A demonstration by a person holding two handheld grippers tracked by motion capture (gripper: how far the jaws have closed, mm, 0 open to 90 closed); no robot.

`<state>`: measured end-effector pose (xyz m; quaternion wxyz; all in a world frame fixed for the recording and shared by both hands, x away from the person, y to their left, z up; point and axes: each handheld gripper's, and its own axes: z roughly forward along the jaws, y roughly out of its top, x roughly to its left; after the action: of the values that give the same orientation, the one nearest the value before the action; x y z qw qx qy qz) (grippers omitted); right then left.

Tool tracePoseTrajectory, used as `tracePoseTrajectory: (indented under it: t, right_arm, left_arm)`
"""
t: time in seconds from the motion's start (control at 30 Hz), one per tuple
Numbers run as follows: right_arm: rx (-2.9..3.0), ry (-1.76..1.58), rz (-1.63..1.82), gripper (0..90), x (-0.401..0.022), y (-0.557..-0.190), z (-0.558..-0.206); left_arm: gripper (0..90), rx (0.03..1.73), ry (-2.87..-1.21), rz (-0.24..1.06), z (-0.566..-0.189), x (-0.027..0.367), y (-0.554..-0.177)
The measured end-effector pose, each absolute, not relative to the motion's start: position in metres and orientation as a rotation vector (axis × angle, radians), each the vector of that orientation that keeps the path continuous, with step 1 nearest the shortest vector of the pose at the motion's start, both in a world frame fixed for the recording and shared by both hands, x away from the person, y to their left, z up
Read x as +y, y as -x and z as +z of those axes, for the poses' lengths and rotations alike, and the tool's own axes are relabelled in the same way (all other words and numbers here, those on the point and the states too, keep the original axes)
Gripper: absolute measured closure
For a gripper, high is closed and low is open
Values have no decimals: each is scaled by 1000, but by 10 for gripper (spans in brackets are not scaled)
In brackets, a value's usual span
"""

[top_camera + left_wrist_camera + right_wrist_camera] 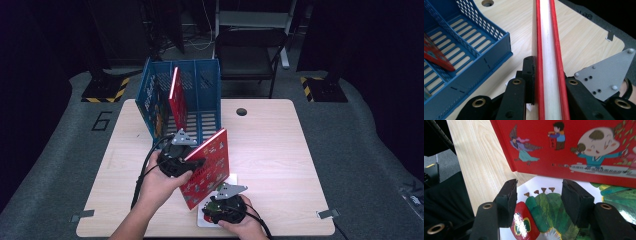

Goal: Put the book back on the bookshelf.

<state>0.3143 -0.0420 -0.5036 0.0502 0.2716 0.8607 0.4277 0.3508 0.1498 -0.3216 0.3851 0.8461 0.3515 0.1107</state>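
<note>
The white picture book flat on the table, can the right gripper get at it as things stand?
Probably yes. The right gripper hangs open right over the white picture book, nothing between them, though the red book clamped in the left gripper stands on its far part.

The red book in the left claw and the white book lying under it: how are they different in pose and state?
The red book stands on its edge, tilted, while the white book lies flat on the table. The left claw is shut on the red book; the right claw hangs open over the white book, gripping nothing. The red cover shows cartoon figures; the white cover shows a green caterpillar. Both are picture books.
</note>
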Motion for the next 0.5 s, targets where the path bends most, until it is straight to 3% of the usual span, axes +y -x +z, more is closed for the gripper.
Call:
tracePoseTrajectory:
  t: [0.5]
  right_arm:
    - [2604,-839,1317,459,-43,-313,-503]
  left_arm:
    - [792,879,-2135,260,-299,153,-355]
